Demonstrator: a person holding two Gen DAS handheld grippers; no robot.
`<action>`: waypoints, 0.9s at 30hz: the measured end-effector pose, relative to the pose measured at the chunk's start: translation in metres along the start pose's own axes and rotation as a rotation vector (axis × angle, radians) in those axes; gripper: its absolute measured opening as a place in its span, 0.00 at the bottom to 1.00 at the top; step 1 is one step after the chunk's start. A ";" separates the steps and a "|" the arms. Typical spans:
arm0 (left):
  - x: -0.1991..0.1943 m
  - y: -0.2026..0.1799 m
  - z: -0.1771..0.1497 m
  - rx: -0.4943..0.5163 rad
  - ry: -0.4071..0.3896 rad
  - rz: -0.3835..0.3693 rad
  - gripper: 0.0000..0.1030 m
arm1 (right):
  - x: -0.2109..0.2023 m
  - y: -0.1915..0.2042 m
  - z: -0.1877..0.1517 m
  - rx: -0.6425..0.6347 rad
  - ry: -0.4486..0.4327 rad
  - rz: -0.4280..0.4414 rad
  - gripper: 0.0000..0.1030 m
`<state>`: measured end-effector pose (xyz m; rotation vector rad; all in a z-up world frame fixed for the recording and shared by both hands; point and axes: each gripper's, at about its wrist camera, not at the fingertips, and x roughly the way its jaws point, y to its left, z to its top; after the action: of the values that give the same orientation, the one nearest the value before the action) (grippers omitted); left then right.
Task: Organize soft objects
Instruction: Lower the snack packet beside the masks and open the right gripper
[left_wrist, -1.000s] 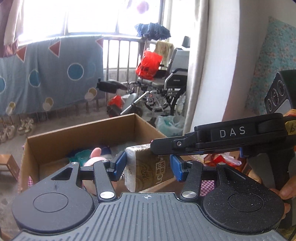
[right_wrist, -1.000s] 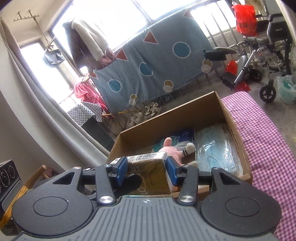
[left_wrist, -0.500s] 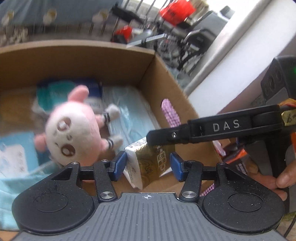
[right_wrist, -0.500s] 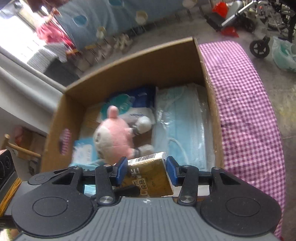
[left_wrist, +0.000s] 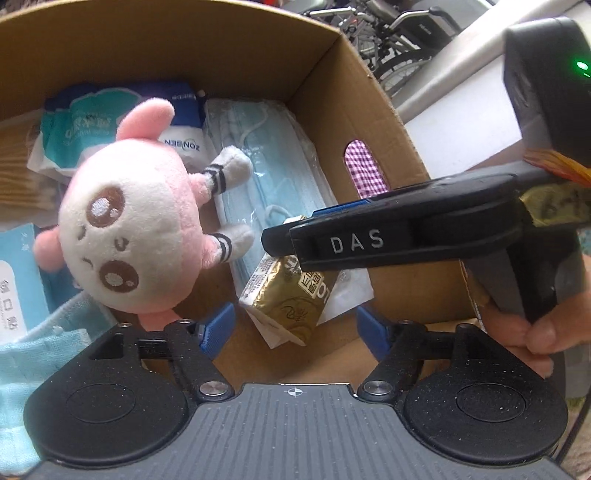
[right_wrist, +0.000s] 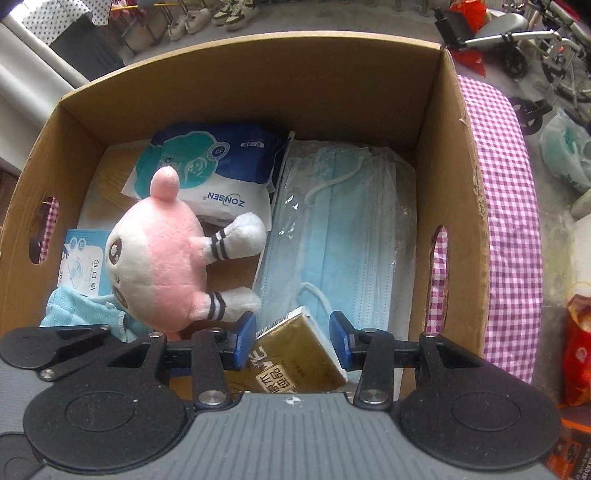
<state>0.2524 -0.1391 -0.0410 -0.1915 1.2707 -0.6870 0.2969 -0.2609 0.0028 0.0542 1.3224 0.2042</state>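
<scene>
**Left jaws letting go of the tissue pack over the box**

A second ago I had both grippers clamped on the gold tissue pack (left_wrist: 291, 295) out in front of the cardboard box (right_wrist: 255, 70), with the window ahead of the cameras. Now both wrists have tipped down and I'm looking straight into the box. The big change is on my left gripper (left_wrist: 291, 328): its jaws are opening, and its blue pads (left_wrist: 218, 326) stand clear on either side of the pack, no longer touching it.

My right gripper (right_wrist: 291, 341) has not changed its hold. In the right wrist view the pack sits between its pads with the left pad against its side, and in the left wrist view that gripper's finger reaches across the top of the pack, so I read it as carrying the pack alone.

The pack hangs tilted inside the box at the near right, over the near end of the bagged blue face masks (right_wrist: 347, 229). I can't tell whether its low corner already rests on the floor of the box. Just to its left lies the pink plush toy (right_wrist: 159, 258), with the blue-and-white wipes packet (right_wrist: 207, 166) beyond it at the far wall.

For the task, I judge this the handover into placement: the pack is over its spot, and what remains is for the right jaws to release it.
</scene>
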 end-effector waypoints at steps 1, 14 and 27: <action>-0.004 -0.001 -0.002 0.014 -0.009 0.004 0.75 | -0.001 0.000 0.000 0.000 -0.007 -0.001 0.45; -0.101 0.020 -0.068 0.086 -0.295 -0.003 0.85 | 0.001 0.017 -0.013 -0.065 0.039 -0.135 0.44; -0.123 0.051 -0.076 0.055 -0.403 -0.087 0.88 | 0.002 0.019 -0.008 0.083 0.082 -0.131 0.45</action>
<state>0.1848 -0.0108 0.0098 -0.3240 0.8609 -0.7156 0.2878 -0.2427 0.0016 0.0290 1.4104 0.0407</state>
